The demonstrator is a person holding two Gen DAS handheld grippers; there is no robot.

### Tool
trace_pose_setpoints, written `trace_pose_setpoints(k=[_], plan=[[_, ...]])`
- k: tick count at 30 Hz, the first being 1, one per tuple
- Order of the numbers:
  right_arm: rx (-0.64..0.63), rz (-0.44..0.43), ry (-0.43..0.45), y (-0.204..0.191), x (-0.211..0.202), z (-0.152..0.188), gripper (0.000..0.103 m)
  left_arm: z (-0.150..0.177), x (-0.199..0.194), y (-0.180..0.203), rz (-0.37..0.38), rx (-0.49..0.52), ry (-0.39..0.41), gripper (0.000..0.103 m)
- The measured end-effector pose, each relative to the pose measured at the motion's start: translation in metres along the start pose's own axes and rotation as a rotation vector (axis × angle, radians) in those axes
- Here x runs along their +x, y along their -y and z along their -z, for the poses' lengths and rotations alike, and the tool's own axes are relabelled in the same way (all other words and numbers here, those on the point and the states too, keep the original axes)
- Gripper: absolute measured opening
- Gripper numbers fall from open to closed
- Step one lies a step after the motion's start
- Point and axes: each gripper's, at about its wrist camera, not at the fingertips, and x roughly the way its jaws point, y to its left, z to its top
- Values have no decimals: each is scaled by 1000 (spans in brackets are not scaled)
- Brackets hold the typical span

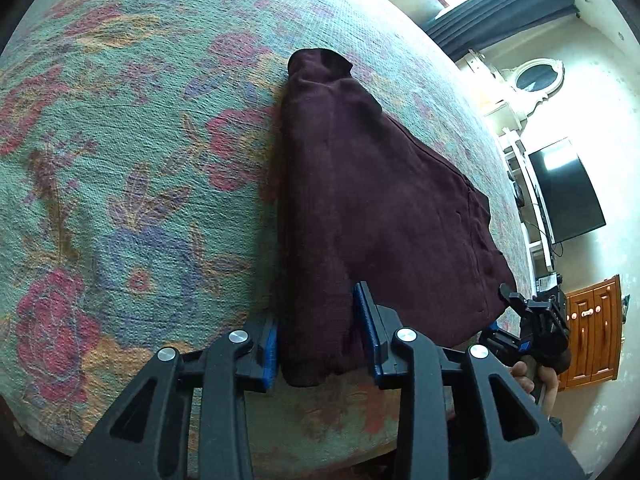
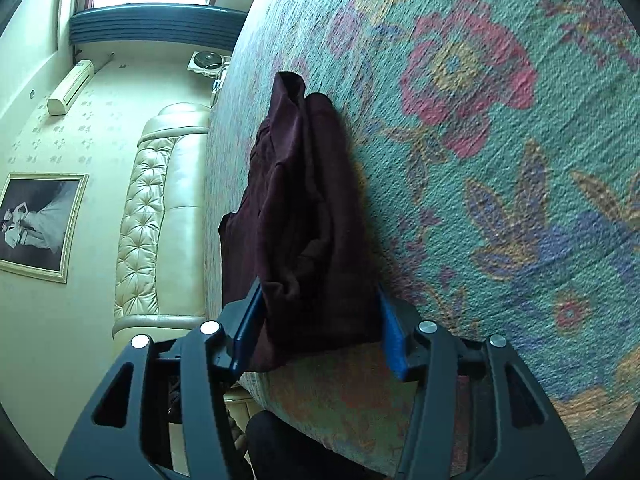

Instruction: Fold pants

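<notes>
Dark maroon pants lie folded on a bed with a teal floral cover. My left gripper stands open around the near hem end of the pants, one blue pad on each side, not pinching. My right gripper is open around the other near corner of the pants, the cloth bunched between its blue pads. The right gripper also shows in the left wrist view at the pants' right edge, held by a hand.
The bedcover spreads wide around the pants. A cream tufted headboard and a framed picture lie beyond the bed. A TV and a wooden cabinet stand along the wall.
</notes>
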Motion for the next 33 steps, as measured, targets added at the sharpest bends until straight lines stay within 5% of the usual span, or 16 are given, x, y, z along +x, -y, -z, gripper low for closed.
trace_pose_setpoints(k=[5, 23, 26, 28, 33], plan=[[-15, 2, 6, -4, 3, 3, 58, -5, 8, -1, 43, -52, 3, 55], [-43, 5, -5, -8, 11, 3, 52, 6, 14, 1, 40, -26, -9, 55], [-51, 8, -3, -7, 11, 3, 46, 7, 14, -1, 54, -18, -3, 45], [-53, 4, 0, -5, 10, 4, 41, 7, 13, -2, 54, 4, 11, 29], [-59, 4, 9, -8, 6, 6, 37, 11, 6, 11, 0, 76, 48, 20]])
